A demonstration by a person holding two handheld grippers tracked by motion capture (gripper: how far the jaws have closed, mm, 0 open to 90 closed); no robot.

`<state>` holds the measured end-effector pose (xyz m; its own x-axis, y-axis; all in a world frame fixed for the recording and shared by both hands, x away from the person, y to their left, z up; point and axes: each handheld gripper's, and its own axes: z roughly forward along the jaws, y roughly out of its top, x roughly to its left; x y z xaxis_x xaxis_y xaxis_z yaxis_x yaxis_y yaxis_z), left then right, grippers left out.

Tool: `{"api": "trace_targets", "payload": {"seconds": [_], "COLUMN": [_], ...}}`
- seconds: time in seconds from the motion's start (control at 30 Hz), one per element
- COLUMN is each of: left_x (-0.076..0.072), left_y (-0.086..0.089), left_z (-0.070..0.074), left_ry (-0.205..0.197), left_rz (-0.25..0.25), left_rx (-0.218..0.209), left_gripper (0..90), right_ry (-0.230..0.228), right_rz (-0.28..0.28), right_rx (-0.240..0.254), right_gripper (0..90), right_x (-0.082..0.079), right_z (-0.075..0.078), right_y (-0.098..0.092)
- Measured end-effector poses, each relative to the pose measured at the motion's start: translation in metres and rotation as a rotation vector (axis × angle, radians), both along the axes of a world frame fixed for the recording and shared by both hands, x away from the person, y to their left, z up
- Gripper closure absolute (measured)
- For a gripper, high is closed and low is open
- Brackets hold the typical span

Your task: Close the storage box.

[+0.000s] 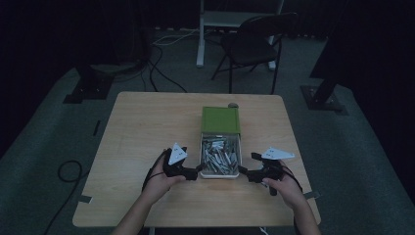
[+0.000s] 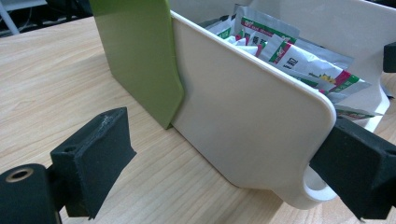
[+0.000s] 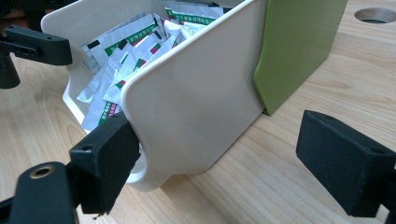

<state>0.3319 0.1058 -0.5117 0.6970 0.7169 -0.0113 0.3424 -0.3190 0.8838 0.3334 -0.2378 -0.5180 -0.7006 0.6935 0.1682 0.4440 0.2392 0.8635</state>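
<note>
A white drawer (image 1: 201,157) stands pulled out toward me from its green case (image 1: 220,120), holding several foil sachets (image 1: 220,155). My left gripper (image 1: 198,169) is open at the drawer's front left corner, and my right gripper (image 1: 242,172) is open at the front right corner. In the left gripper view, the open left gripper (image 2: 229,163) straddles the drawer's side wall (image 2: 243,116), one jaw against the front by a ring handle (image 2: 314,186). The right gripper (image 3: 226,161) straddles the opposite wall (image 3: 196,102) likewise, with sachets (image 3: 126,56) above and the green case (image 3: 299,46) behind.
The wooden table (image 1: 147,127) has a round hole (image 1: 233,105) behind the green case. A folding chair (image 1: 254,44) and a white table leg (image 1: 200,34) stand beyond the far edge. Cables (image 1: 68,171) lie on the floor at the left.
</note>
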Motion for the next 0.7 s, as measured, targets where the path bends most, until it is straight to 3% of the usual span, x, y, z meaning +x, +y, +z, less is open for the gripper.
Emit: {"api": "trace_targets", "payload": {"seconds": [0.7], "left_x": [0.011], "left_y": [0.001], "left_z": [0.002], "left_ry": [0.001], "left_rz": [0.013], "left_rx": [0.019], "left_gripper": [9.0], "right_ry": [-0.014], "right_rz": [-0.021], "right_rx": [-0.020], "right_gripper": [12.7], "right_x": [0.008], "right_z": [0.002], "right_y": [0.005]}}
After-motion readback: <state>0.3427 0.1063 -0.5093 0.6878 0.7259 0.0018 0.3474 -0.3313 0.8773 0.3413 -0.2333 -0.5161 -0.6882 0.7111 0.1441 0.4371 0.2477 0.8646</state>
